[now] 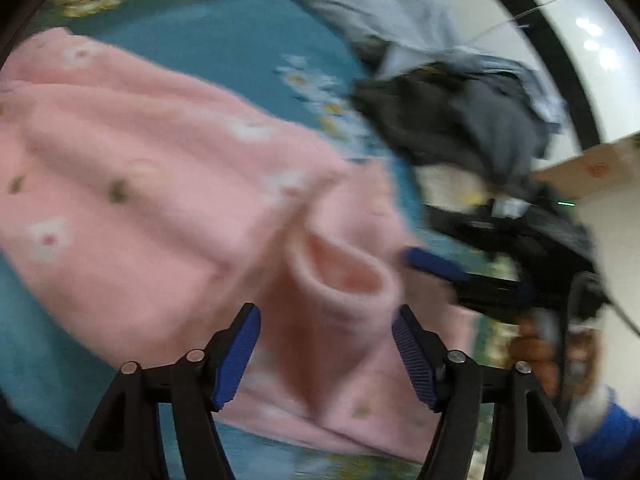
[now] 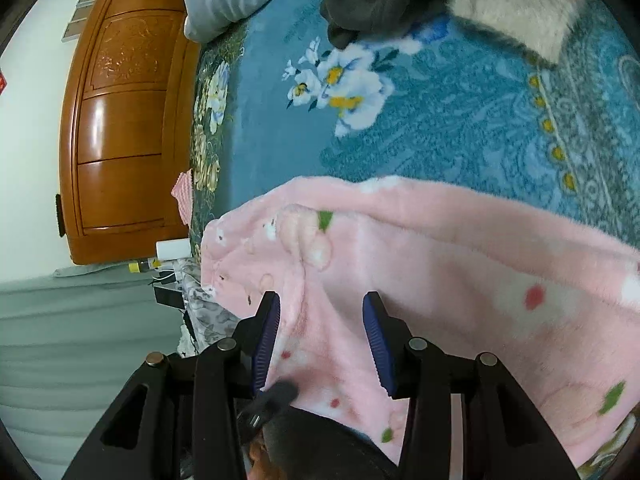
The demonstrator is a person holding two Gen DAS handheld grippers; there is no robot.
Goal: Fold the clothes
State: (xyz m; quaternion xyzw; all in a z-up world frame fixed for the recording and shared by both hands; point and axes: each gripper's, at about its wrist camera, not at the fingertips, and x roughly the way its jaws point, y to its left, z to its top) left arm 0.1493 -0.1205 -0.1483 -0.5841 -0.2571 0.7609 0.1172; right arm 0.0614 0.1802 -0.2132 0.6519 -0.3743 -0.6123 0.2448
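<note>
The left tongs (image 1: 326,354) stand spread wide, pinching nothing, and the open cuff (image 1: 346,280) of the pink fleece garment (image 1: 132,184) sits just ahead of them at twelve o'clock in the left wrist view. The garment lies spread across the blue floral bedspread (image 1: 224,40), body running off toward nine and ten o'clock, a sleeve tube coming down toward the camera. That view is blurred, so finer creases cannot be read. At two o'clock a dark clothes pile (image 1: 452,120) waits on the bed, and at three to four o'clock the right tongs (image 1: 436,268) show, held by a hand (image 1: 556,348).

Over to the right wrist view: the right tongs (image 2: 322,344) are spread as well, with pink fleece lying between the pads, not yet nipped. A raised ridge of garment runs from ten to three o'clock. The wooden headboard (image 2: 124,120) stands at nine to ten o'clock.

Judging by this, the step in hand is taking hold of the pink garment, cuff on one side, edge on the other. The next move calls for both tongs to close firmly on thick, springy fleece, deep enough not to slip.
</note>
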